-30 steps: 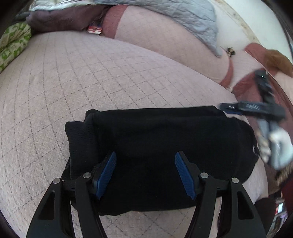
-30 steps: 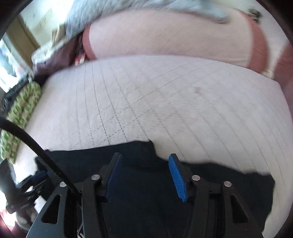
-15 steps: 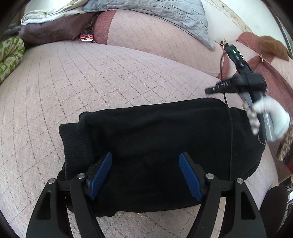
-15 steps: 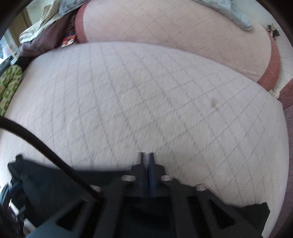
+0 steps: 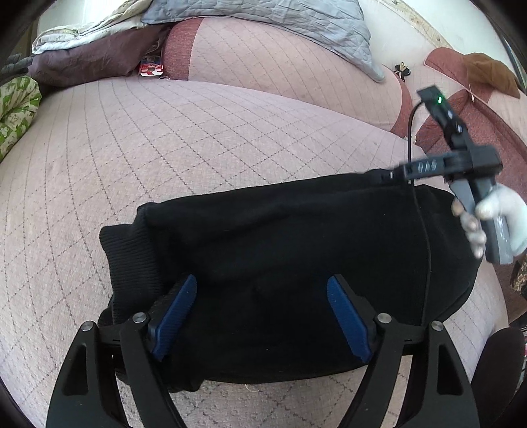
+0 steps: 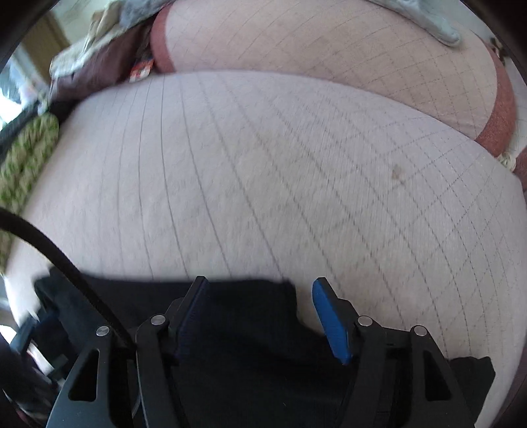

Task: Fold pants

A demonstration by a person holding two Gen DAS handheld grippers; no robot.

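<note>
The black pants [image 5: 296, 250] lie folded into a compact bundle on the pink quilted sofa seat [image 5: 164, 138], ribbed cuff at the left end. My left gripper [image 5: 262, 289] is open and hovers over the bundle's near edge, holding nothing. My right gripper [image 6: 260, 289] is open over the pants' far edge [image 6: 250, 326]; in the left wrist view it shows at the right [image 5: 388, 173], held by a white-gloved hand.
The sofa backrest [image 5: 263, 66] rises behind the seat, with a grey quilted blanket [image 5: 280, 16] over it. A dark maroon cloth [image 5: 92, 62] and a green patterned cushion [image 5: 13, 112] lie at the left. A small red packet [image 5: 151, 67] sits in the seat gap.
The right gripper, shut half a second ago, has opened again and dropped back over the pants' far edge. The left gripper stayed open and pulled back slightly.
</note>
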